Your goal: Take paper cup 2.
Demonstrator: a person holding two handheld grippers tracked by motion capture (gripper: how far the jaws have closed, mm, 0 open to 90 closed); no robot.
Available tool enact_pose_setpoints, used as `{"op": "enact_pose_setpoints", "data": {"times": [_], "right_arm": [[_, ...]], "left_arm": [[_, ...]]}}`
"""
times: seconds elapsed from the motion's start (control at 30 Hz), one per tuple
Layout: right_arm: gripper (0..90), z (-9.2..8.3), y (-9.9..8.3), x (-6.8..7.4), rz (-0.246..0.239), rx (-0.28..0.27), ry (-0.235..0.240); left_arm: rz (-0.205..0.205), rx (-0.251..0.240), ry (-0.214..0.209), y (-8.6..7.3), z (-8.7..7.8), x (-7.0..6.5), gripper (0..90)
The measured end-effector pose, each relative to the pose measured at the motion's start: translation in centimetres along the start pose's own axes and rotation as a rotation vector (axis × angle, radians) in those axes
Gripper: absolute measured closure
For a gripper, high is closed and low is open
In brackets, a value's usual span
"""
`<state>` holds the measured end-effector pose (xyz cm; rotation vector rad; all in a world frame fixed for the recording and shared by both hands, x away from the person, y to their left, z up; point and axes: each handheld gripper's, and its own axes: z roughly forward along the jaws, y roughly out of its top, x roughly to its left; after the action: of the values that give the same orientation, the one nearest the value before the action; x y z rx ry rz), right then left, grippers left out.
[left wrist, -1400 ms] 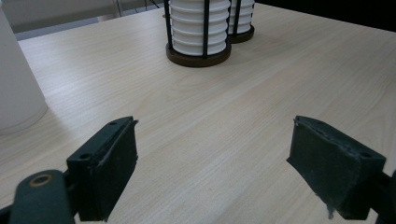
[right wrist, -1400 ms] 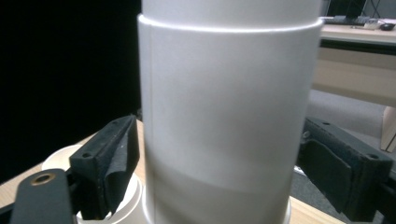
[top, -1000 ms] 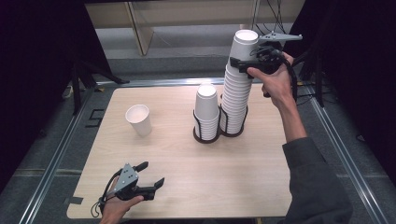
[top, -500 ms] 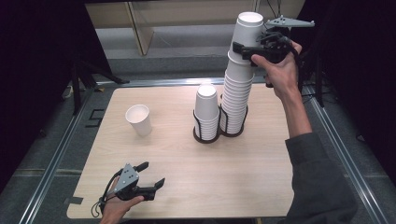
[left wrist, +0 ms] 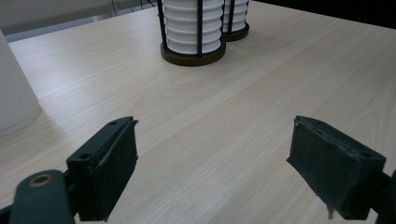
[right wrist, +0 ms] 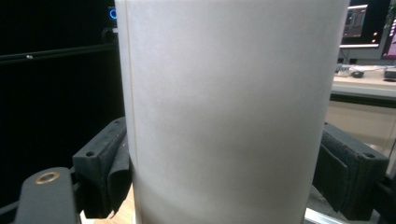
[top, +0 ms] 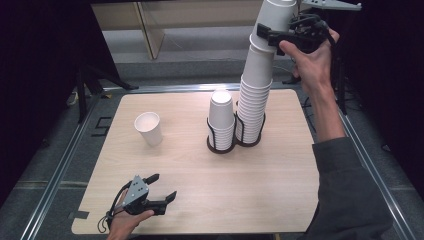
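My right gripper (top: 274, 31) is shut on a white paper cup (top: 276, 12) high above the table's far right. In the right gripper view that cup (right wrist: 229, 93) stands between the two pads (right wrist: 109, 158), which press on its sides. Its lower end still meets the tall cup stack (top: 252, 107) in the right wire holder. A shorter stack (top: 221, 117) fills the left holder. A single upright cup (top: 149, 128) stands at the left. My left gripper (top: 162, 186) rests near the front edge, jaws apart with nothing between them (left wrist: 212, 158).
The two black wire holders (top: 216, 146) stand joined at the table's (top: 190, 200) middle back. A metal frame (top: 60, 175) runs around the table. The person's right forearm (top: 330, 120) reaches over the right edge. The lone cup (left wrist: 14, 93) is close on the left gripper's left.
The right hand has risen with the top cup, drawing it higher off the tall stack. The left gripper has kept still.
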<state>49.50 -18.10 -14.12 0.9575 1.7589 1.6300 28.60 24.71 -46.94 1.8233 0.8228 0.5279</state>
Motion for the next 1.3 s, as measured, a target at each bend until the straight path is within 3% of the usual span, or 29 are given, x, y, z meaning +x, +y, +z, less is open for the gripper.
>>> {"op": "enact_pose_setpoints", "data": {"times": [0.27,0.43,0.77,0.83,0.87,0.97,1.03,1.2,1.23,1.3], "right_arm": [[16.4,-3.4,-0.1,-1.1,0.001,-0.021,-0.022],[16.4,-5.7,-1.3,-1.8,-0.007,-0.009,-0.042],[16.4,-10.0,-7.1,-2.0,-0.016,0.037,-0.060],[16.4,-10.3,-8.5,-1.8,-0.004,0.048,-0.054],[16.4,-10.4,-9.2,-1.6,0.015,0.054,-0.050],[16.4,-10.4,-11.1,-1.2,0.006,0.074,-0.036],[16.4,-10.3,-12.6,-0.6,0.034,0.076,-0.019],[16.4,-9.7,-15.7,1.0,0.005,0.110,0.013],[16.4,-9.5,-16.2,1.4,0.033,0.117,0.034],[16.4,-9.0,-17.6,2.3,0.009,0.131,0.052]], "left_arm": [[-0.003,-0.005,0.004,0.0,0.2,-0.1,14.6],[-0.013,-0.007,0.007,0.0,0.2,0.0,14.6],[-0.023,0.000,0.014,0.2,0.5,0.1,14.5],[-0.035,-0.021,0.010,0.2,0.7,0.1,14.5],[-0.026,-0.009,0.008,0.2,0.7,0.2,14.5],[-0.042,-0.018,0.005,0.3,1.1,0.2,14.5],[-0.036,-0.006,0.008,0.5,1.2,0.2,14.5],[-0.042,-0.034,0.004,0.8,1.6,0.4,14.5],[-0.045,-0.040,0.006,0.8,1.7,0.4,14.5],[-0.052,-0.035,0.013,0.9,1.7,0.5,14.5]]}}
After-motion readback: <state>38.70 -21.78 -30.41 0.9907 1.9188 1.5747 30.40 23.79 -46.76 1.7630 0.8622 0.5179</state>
